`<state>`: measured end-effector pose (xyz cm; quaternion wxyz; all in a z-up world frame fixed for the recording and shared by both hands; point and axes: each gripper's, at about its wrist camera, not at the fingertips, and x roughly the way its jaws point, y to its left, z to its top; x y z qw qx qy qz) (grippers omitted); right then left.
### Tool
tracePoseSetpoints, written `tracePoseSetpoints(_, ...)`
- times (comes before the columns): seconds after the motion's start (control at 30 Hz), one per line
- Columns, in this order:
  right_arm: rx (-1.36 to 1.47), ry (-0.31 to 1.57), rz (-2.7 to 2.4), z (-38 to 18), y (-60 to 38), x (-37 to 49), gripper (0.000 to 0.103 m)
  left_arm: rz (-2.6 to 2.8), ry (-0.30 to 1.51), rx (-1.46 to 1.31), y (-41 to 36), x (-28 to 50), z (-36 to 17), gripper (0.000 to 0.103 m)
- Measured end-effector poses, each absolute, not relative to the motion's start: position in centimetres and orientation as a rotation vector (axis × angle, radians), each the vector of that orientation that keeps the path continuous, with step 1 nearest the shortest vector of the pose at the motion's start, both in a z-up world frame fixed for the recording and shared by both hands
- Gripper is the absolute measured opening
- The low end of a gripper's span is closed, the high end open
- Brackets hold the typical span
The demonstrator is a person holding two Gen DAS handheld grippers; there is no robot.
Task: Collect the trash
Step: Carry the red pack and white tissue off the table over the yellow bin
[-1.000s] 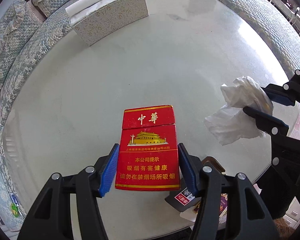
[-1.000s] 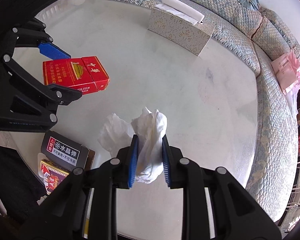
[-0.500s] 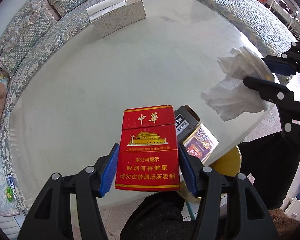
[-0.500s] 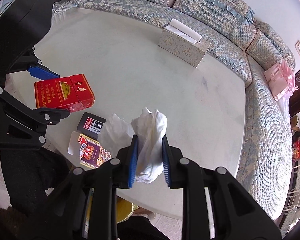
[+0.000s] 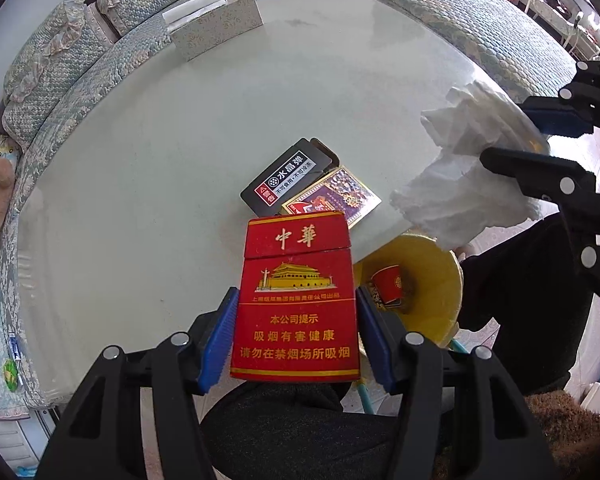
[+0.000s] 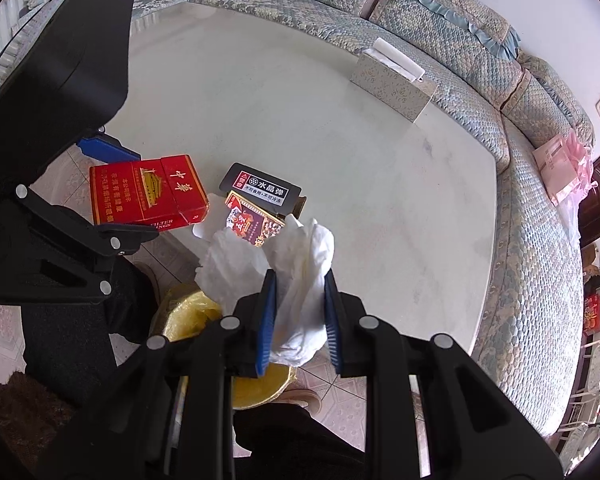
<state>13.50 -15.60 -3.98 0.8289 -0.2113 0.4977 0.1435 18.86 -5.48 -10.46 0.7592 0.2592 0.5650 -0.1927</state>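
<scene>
My left gripper (image 5: 296, 340) is shut on a red cigarette pack (image 5: 296, 296), held in the air off the table's near edge; the pack also shows in the right wrist view (image 6: 148, 196). My right gripper (image 6: 298, 320) is shut on a crumpled white tissue (image 6: 300, 276), which also shows in the left wrist view (image 5: 468, 168). A yellow-lined trash bin (image 5: 428, 280) stands on the floor below both grippers, with a red paper cup (image 5: 388, 284) inside; the bin also shows in the right wrist view (image 6: 188, 316).
A black box (image 5: 288, 176) and a purple card pack (image 5: 332, 196) lie at the edge of the round pale table (image 5: 180, 140). A tissue box (image 5: 216, 24) stands at the far edge. A curved sofa (image 6: 460, 52) rings the table. The person's dark trousers (image 5: 300, 432) are below.
Both grippers have pulled back and up from the table with their loads. The table edge, the boxes and the yellow bin have come into view below them.
</scene>
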Motion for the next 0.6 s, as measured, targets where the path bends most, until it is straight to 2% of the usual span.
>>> tracePoseSetpoints(0.27,-0.418,1.075,0.314,-5.6,-16.0,10.0,0.023,-0.455,1.219,0.541,-5.6,15.5,-11.8,0.056)
tracePoseSetpoints(0.6,-0.402,1.127,0.331,-9.3,-16.1,6.7,0.023,-0.53,1.24,0.527,-6.7,12.5,-16.4,0.056)
